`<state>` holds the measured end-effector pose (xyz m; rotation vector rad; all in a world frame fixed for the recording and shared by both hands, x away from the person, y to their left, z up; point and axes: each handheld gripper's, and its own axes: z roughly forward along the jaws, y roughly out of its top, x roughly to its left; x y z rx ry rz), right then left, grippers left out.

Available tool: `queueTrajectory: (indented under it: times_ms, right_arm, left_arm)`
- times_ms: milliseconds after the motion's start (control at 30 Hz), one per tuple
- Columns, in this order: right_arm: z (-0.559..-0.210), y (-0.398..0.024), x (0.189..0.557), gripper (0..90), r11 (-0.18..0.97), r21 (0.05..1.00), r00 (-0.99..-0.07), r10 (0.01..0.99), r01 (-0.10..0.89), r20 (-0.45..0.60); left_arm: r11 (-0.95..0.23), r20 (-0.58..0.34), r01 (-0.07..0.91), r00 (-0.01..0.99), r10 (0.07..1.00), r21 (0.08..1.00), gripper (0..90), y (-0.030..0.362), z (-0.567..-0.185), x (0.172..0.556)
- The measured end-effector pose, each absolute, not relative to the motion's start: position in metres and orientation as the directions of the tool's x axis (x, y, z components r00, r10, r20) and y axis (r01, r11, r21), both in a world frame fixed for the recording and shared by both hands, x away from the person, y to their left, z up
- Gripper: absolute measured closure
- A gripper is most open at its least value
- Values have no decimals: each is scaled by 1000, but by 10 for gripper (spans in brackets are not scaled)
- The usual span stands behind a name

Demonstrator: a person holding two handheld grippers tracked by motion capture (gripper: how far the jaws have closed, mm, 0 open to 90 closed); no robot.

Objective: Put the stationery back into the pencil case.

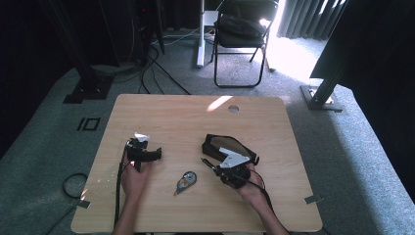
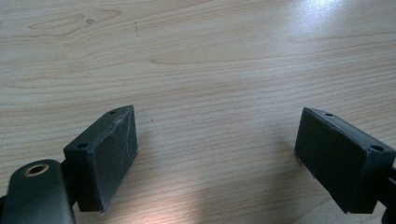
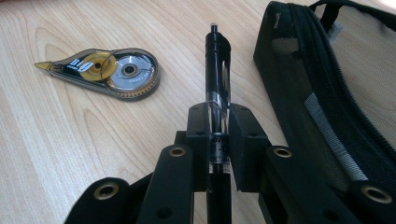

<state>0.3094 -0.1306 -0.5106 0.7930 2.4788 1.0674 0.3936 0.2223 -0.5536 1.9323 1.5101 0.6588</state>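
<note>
While the black mesh pencil case [image 1: 230,147] lay open at the table's [image 1: 161,110] right, we had our right gripper [image 3: 218,122] clamped on a black pen [image 3: 217,60], its jaws pressed together around the barrel and its clip end pointing away from us, just left of the case's zipped rim. That put us, by our reckoning, partway through packing: the pen was lifted but not yet inside, and the correction tape dispenser [image 3: 105,72] sat untouched on the wood near the front edge (between our two hands). Our right hand [image 1: 249,188] held its gripper low and angled toward the case. Our left gripper [image 2: 217,156] waited well apart on the left, jaws spread wide over bare wood, gripping nothing, with our left hand [image 1: 133,177] resting by the table's near side.
</note>
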Motion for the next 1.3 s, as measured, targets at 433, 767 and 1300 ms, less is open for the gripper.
queueTrajectory:
  times_ms: [433,767,1300]
  right_arm:
    - [-503,-133,308,796,557,754,-790,608,349,-84]
    - [-499,-134,306,797,553,761,-788,609,340,-90]
    - [-492,-136,305,796,542,773,-783,614,330,-97]
  left_arm:
    - [-179,23,678,232,972,713,134,222,-554,394]
    - [-179,23,678,232,972,713,135,222,-554,394]
    - [-179,23,678,232,972,712,134,222,-554,394]
